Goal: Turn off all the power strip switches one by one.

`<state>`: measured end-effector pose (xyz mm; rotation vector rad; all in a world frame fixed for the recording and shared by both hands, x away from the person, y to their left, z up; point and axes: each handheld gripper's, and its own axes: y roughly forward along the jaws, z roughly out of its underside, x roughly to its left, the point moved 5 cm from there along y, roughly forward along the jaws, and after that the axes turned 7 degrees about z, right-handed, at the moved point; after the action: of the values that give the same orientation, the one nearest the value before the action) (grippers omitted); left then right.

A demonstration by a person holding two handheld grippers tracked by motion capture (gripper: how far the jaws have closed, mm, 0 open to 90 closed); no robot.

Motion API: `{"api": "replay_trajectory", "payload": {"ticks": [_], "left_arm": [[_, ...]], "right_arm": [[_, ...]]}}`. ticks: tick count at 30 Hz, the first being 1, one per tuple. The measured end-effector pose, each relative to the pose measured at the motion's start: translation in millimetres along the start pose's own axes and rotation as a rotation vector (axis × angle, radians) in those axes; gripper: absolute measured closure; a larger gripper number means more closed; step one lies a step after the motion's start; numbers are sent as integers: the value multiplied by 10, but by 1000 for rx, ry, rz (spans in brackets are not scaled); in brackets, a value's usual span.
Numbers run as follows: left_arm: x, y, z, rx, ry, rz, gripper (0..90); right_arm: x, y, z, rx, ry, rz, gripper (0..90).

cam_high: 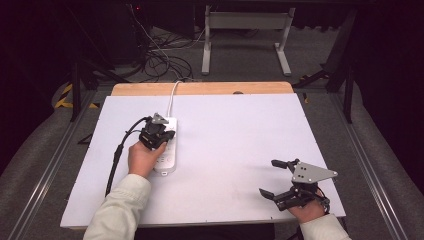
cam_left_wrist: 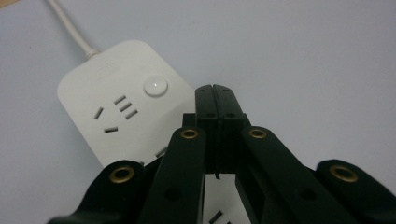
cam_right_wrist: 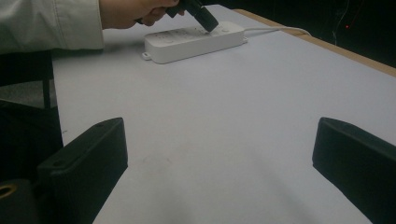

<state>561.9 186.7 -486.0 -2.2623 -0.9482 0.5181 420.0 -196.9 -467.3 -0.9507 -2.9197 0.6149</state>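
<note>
A white power strip (cam_high: 168,161) lies on the left half of the white table (cam_high: 240,145), its cord running off the far edge. In the left gripper view the strip (cam_left_wrist: 112,88) shows a round button (cam_left_wrist: 155,86) and socket slots. My left gripper (cam_high: 167,134) is shut with nothing between its jaws, and its tips (cam_left_wrist: 215,91) hover just right of the button; I cannot tell whether they touch. My right gripper (cam_high: 269,177) rests near the front right corner, open and empty (cam_right_wrist: 219,154). From there I see the strip (cam_right_wrist: 187,39) and the left gripper (cam_right_wrist: 201,14) far off.
A strip of wooden tabletop (cam_high: 200,88) shows beyond the white board. Behind the table stand a white desk frame (cam_high: 245,30) and loose floor cables (cam_high: 160,55). The left gripper's black cable (cam_high: 117,155) trails along the table's left side.
</note>
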Motion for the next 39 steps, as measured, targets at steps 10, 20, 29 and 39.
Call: {"api": "replay_trajectory", "payload": {"ticks": [10,20,29,39], "left_arm": [[132,-99,-45,-85,-47,17,900],[237,-34,-76,-107,-70,-44,900],[285,95,-65,-76,-91,-52,900],[347,144,-32,-79,-123,-24,900]], "right_arm": [[0,3,5,4,0,1,38],[-2,9,9,4,3,-4,38],[-1,12,12,6,3,-6,38],[0,15,15,8,3,-11,38]]}}
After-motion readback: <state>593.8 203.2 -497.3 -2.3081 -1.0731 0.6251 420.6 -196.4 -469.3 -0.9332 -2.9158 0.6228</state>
